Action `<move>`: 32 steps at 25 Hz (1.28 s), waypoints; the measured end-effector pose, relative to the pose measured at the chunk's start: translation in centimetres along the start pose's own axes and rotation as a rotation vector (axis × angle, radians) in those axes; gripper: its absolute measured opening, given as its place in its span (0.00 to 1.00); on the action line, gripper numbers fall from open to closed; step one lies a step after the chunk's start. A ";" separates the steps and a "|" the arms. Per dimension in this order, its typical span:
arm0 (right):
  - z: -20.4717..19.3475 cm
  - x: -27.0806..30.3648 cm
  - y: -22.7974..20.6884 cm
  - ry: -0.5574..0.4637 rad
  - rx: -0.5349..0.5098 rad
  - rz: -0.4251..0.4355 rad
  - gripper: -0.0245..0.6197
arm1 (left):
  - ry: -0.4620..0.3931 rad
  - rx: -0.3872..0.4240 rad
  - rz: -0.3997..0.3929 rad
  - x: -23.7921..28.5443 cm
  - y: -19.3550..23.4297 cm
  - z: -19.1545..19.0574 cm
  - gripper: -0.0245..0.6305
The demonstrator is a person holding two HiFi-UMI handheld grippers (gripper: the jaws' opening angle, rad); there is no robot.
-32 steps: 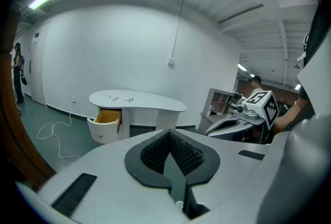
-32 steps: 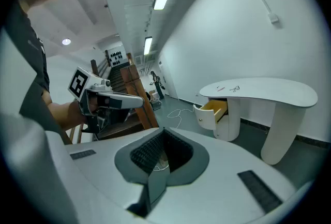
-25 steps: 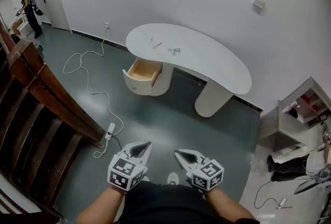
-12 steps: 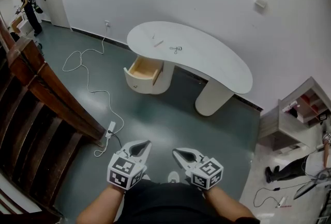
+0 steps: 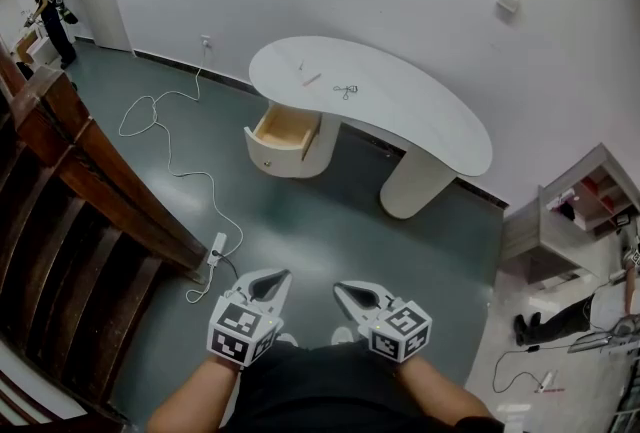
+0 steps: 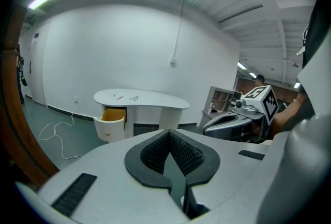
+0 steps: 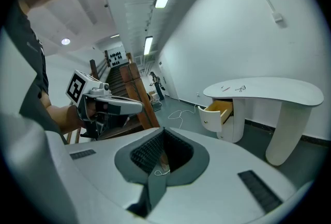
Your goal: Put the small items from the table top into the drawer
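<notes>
Three small items lie on a white kidney-shaped table [image 5: 420, 126] near its 9 o'clock end: a thin pink stick [image 5: 311, 78], a tiny pale piece [image 5: 300, 67] just beside it, and a small metal looped item [image 5: 346, 91] a little toward 3 o'clock. Under that end of the table, a drawer [image 5: 285, 131] with a wooden inside stands pulled open.

Both claws are well apart from the table, at 6 o'clock in the head view, held close to the person's body. The left gripper [image 5: 270, 281] has its jaws pressed together with nothing between them. The right gripper [image 5: 346, 292] is the same, jaws closed and empty.

A white cable [image 5: 170, 156] snakes across the grey-green floor to a power strip [image 5: 214, 248] at 10 o'clock from the grippers. A dark wooden stair rail [image 5: 80, 171] fills the 9 o'clock side.
</notes>
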State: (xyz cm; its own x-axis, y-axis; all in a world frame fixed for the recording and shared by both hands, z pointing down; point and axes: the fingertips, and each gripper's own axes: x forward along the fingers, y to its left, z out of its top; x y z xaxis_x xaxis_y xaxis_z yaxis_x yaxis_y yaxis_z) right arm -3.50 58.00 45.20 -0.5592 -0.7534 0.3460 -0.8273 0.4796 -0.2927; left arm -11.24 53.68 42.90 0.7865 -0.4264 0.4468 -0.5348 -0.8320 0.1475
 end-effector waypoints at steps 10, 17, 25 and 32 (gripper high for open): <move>0.1 1.9 0.8 0.014 0.018 -0.039 0.04 | 0.020 -0.004 -0.036 -1.0 2.4 -1.4 0.06; 0.6 3.0 0.2 0.018 0.010 -0.030 0.04 | 0.021 -0.014 -0.035 -0.2 3.3 -1.4 0.06; 2.6 5.1 -3.5 0.003 0.005 -0.001 0.04 | 0.013 -0.070 -0.016 3.3 5.5 0.7 0.06; 5.7 7.8 -9.4 0.007 0.016 0.030 0.04 | 0.019 -0.037 0.022 8.4 8.5 4.5 0.06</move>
State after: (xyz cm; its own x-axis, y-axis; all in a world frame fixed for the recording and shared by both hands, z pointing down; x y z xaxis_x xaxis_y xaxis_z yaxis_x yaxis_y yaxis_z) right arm 0.22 45.01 45.57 -0.5839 -0.7356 0.3434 -0.8093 0.4945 -0.3170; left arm -7.80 41.39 43.96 0.7683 -0.4376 0.4671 -0.5637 -0.8083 0.1698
